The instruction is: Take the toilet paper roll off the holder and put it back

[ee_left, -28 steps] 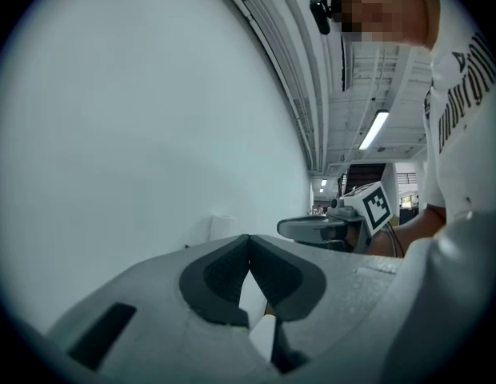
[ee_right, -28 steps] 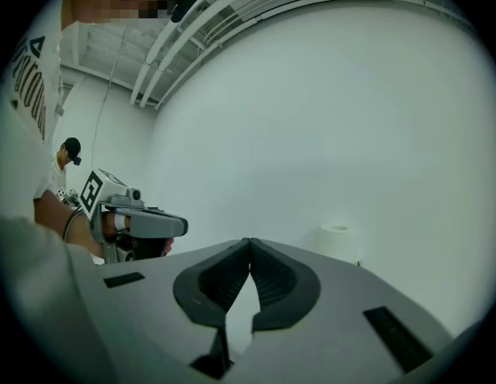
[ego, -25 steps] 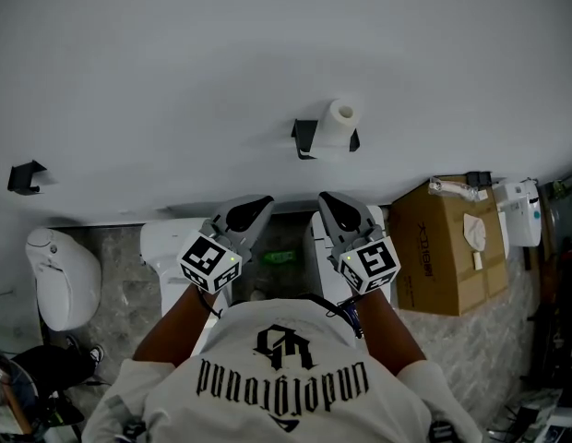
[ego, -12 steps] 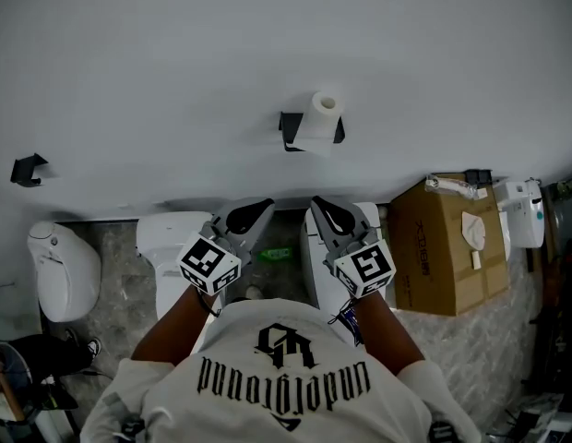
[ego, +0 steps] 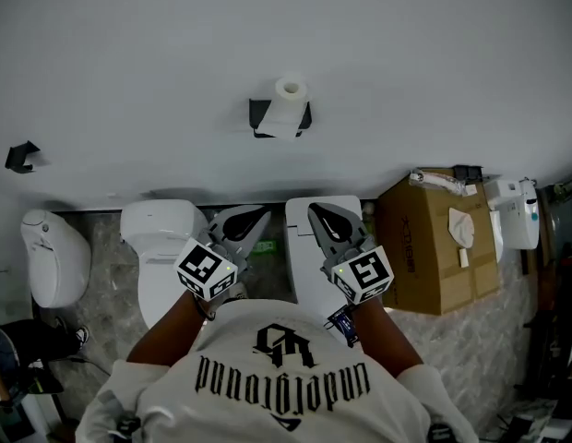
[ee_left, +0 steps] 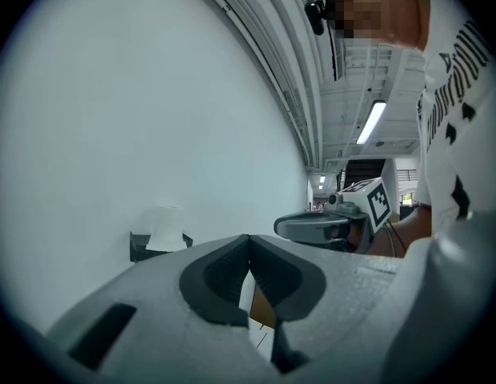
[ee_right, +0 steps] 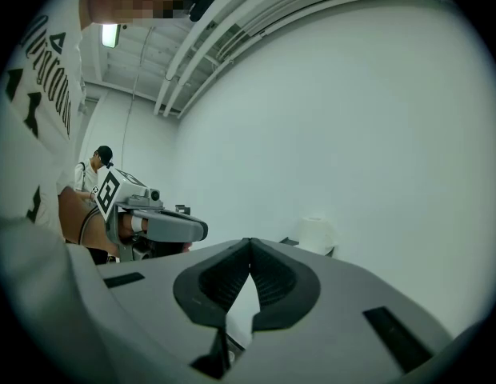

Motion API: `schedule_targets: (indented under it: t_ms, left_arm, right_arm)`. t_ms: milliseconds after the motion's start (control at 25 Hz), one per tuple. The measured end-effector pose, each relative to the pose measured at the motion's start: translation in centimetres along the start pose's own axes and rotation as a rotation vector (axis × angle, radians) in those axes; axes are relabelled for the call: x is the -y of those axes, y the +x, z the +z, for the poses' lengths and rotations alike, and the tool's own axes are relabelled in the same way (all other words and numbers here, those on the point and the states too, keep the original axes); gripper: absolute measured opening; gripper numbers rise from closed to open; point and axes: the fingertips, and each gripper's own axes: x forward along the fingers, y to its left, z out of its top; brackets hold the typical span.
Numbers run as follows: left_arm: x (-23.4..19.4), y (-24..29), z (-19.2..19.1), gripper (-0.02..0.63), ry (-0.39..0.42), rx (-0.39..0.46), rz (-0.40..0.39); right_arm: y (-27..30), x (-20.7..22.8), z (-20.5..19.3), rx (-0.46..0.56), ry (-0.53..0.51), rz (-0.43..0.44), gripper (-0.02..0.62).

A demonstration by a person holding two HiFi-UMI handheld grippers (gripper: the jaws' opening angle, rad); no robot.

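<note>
Since a second ago my head view has slid. The toilet paper roll (ego: 289,90) on its black holder (ego: 259,116) now shows further left and higher on the white wall (ego: 406,72). The cardboard box (ego: 434,243) has drifted left too, and more of the two white toilets (ego: 161,238) shows under the grippers. The roll sits on the holder, well apart from both grippers. The left gripper (ego: 252,218) has its fingers pressed together at the tips, and I see nothing between them. The right gripper (ego: 325,218) is the same, with its fingers closed on each other and empty. The two grippers are side by side, pointing towards the wall.
</note>
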Motion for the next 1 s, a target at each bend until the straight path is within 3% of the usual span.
schedule_targets:
  t_ms: [400, 1000]
  left_arm:
    - [7.6, 1.3, -1.8, 0.014, 0.001, -0.019, 0.034]
    - [14.7, -0.6, -3.1, 0.014, 0.027, -0.019, 0.188]
  right_arm:
    - [-6.5, 0.3, -1.3, 0.033, 0.012, 0.067, 0.012]
    - [-12.8, -3.7, -2.4, 0.071, -0.001, 0.214, 0.012]
